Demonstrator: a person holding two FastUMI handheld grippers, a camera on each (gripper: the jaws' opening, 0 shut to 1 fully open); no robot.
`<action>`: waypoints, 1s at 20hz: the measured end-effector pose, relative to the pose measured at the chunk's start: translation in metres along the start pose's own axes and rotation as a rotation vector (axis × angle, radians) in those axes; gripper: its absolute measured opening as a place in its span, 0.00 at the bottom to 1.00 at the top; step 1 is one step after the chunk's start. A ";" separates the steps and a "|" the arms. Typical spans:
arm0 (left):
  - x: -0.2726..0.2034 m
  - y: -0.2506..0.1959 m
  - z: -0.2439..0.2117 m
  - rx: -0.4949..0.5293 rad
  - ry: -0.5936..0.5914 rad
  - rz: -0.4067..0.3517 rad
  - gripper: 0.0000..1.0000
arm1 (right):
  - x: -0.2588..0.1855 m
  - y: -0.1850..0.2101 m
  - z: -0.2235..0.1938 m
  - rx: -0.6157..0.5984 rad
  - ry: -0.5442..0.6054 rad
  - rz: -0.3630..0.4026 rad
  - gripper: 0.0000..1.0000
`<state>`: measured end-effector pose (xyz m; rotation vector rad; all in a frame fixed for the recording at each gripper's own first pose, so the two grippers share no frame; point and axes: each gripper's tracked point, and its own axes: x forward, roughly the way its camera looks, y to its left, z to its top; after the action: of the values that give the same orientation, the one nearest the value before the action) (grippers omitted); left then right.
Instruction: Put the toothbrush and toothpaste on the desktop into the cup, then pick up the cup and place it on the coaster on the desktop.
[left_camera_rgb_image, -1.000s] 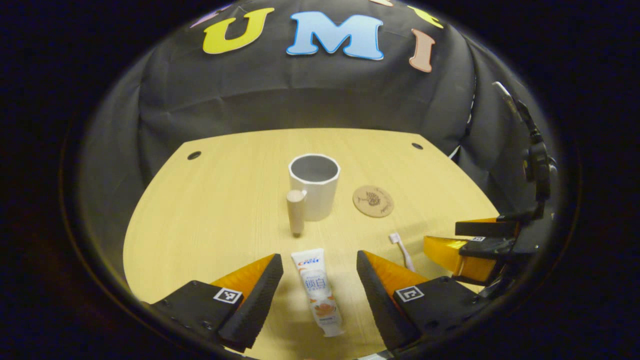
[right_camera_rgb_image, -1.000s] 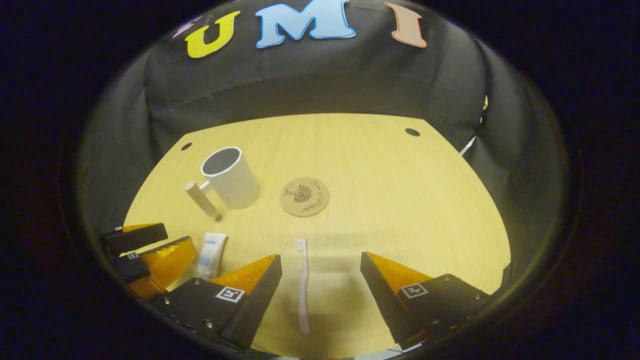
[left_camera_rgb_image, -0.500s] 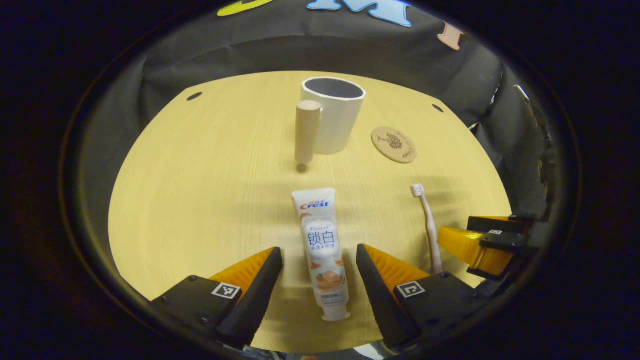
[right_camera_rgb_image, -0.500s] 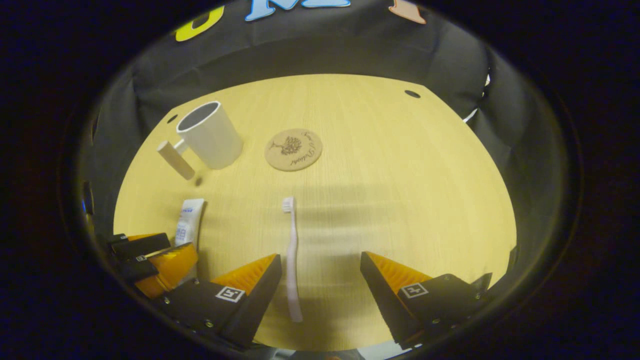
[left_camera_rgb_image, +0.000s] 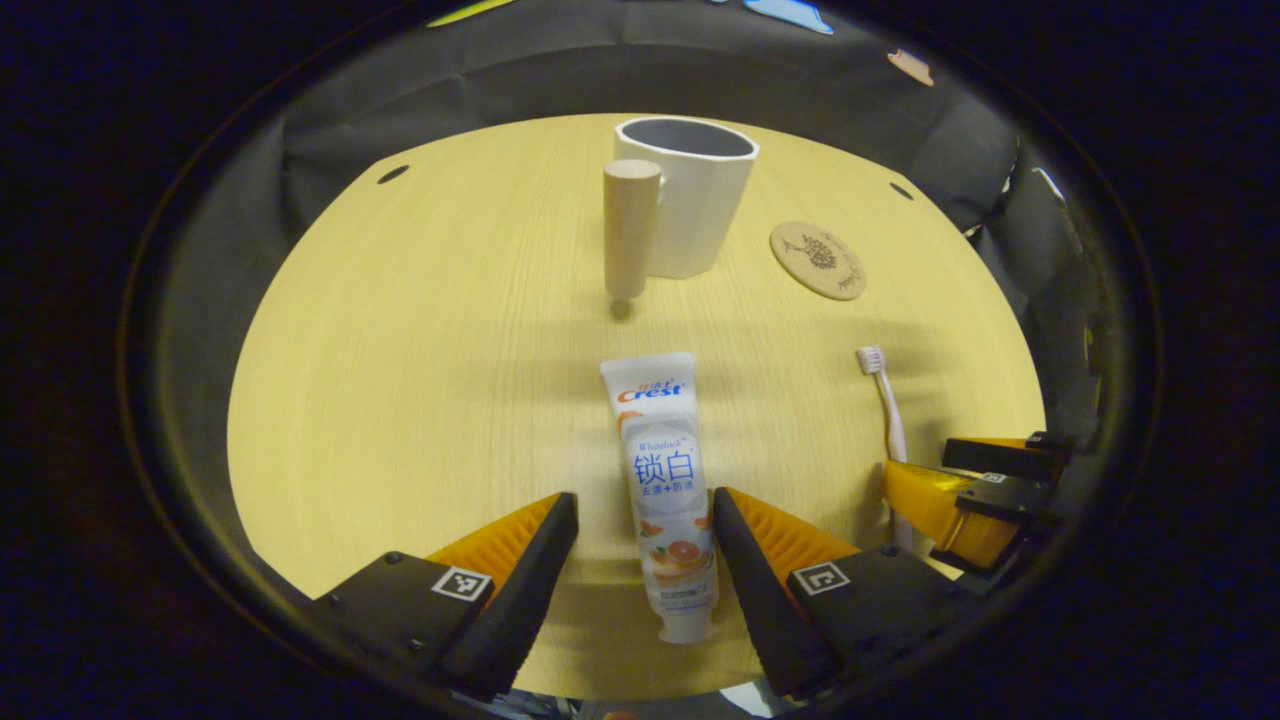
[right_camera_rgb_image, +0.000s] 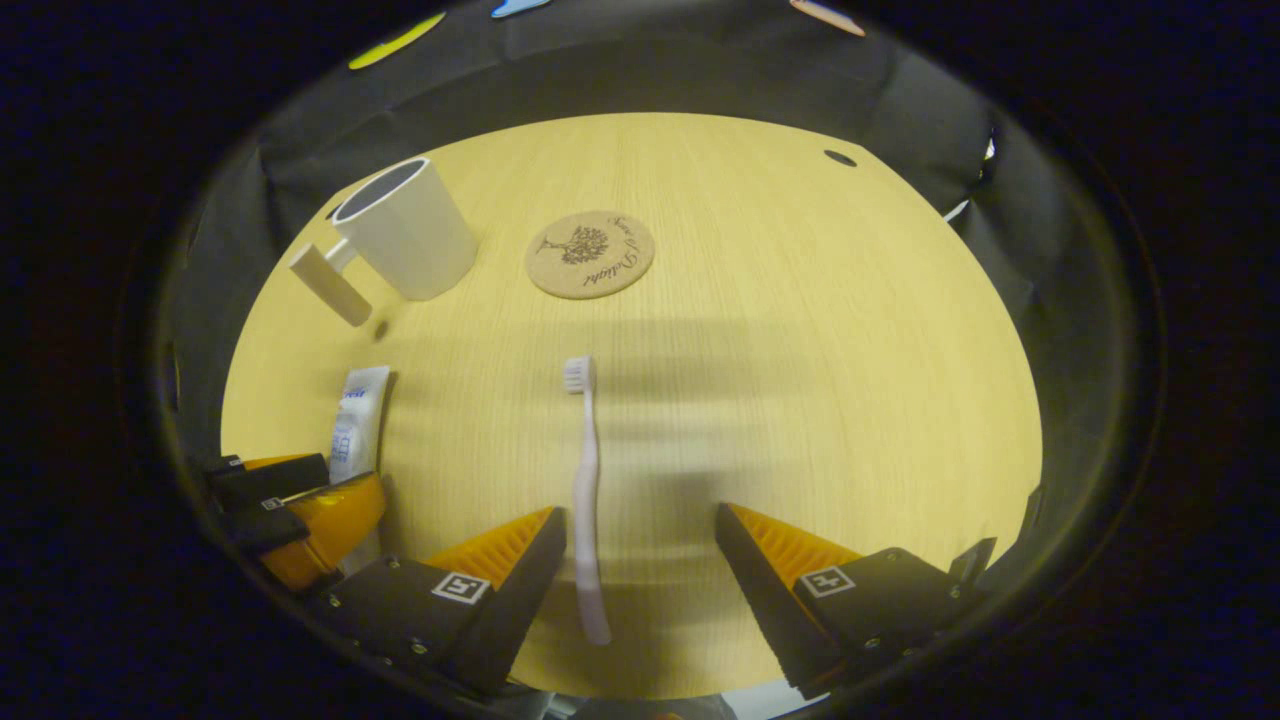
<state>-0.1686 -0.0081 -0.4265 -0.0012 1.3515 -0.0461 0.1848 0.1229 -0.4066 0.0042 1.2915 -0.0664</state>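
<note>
A white toothpaste tube (left_camera_rgb_image: 663, 483) lies flat on the wooden desktop (left_camera_rgb_image: 420, 350), cap toward me. My left gripper (left_camera_rgb_image: 640, 505) is open and straddles its lower half; the tube lies close against the right finger. A pale toothbrush (right_camera_rgb_image: 585, 480) lies bristles away, between the fingers of my open right gripper (right_camera_rgb_image: 640, 520), close to the left one. The white cup (left_camera_rgb_image: 690, 205) with a wooden peg handle (left_camera_rgb_image: 630, 228) stands upright at the far side, with the round cork coaster (left_camera_rgb_image: 818, 260) to its right. In the right gripper view I see the cup (right_camera_rgb_image: 405, 230), the coaster (right_camera_rgb_image: 590, 254) and the toothpaste tube (right_camera_rgb_image: 357, 425).
Black cloth walls (left_camera_rgb_image: 560, 70) ring the desk's far and side edges. Small dark holes (left_camera_rgb_image: 392, 174) mark the desktop's far corners. The right gripper (left_camera_rgb_image: 960, 495) appears at the right of the left gripper view; the left gripper (right_camera_rgb_image: 290, 500) sits at the lower left of the right gripper view.
Both grippers have come down and forward toward the desktop. The toothpaste now lies deeper between the left fingers, the toothbrush deeper between the right fingers. The cup and coaster stay put.
</note>
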 end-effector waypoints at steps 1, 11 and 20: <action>0.000 0.000 0.000 0.006 0.013 0.011 0.94 | -0.001 0.000 -0.002 -0.001 0.014 -0.002 0.96; 0.004 -0.002 0.002 0.043 0.125 0.035 0.94 | -0.007 0.002 -0.009 -0.025 0.255 -0.003 1.00; 0.009 -0.015 0.008 0.059 0.167 0.043 0.52 | -0.012 0.003 -0.008 -0.022 0.406 -0.006 0.64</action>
<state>-0.1591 -0.0239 -0.4327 0.0832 1.5159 -0.0507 0.1743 0.1265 -0.3976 -0.0053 1.6979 -0.0585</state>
